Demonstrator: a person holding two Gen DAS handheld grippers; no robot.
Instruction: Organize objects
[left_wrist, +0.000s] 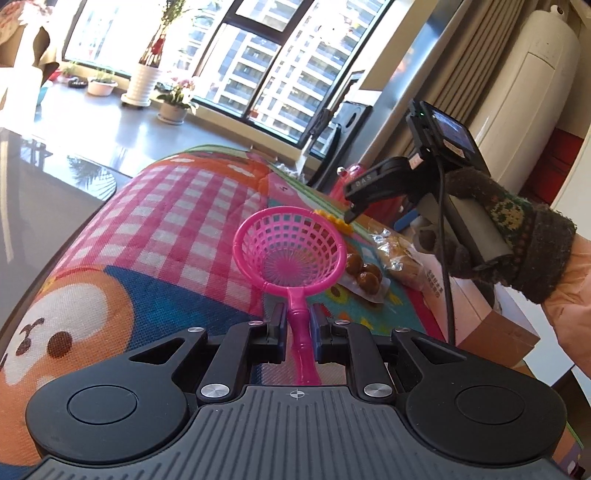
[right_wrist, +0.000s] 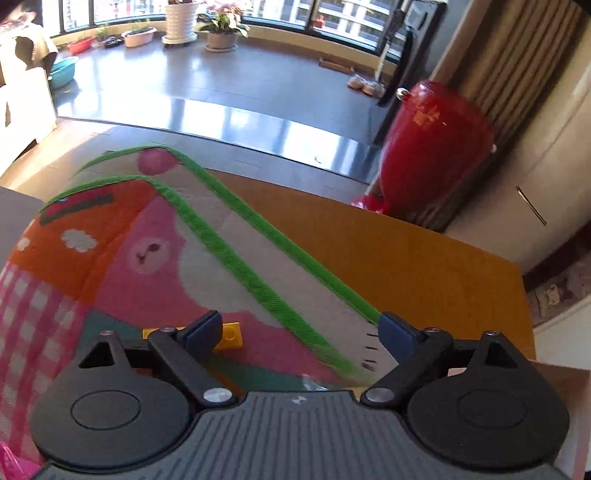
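My left gripper (left_wrist: 300, 321) is shut on the handle of a pink toy strainer (left_wrist: 290, 251), whose round basket is held up above the patterned mat (left_wrist: 177, 206). Behind the basket lie a packet of brown round snacks (left_wrist: 364, 277) and a wrapped pastry (left_wrist: 400, 254). The right gripper (left_wrist: 351, 206), held by a gloved hand (left_wrist: 517, 236), hovers above these from the right. In the right wrist view my right gripper (right_wrist: 299, 330) stands open with nothing between its fingers. A yellow toy brick (right_wrist: 231, 336) lies on the mat just behind its left finger.
A white and brown box (left_wrist: 491, 317) stands at the mat's right edge. The wooden table (right_wrist: 406, 258) extends right of the mat. A red vase (right_wrist: 432, 144) stands on the floor beyond, with potted plants (right_wrist: 221, 29) by the windows.
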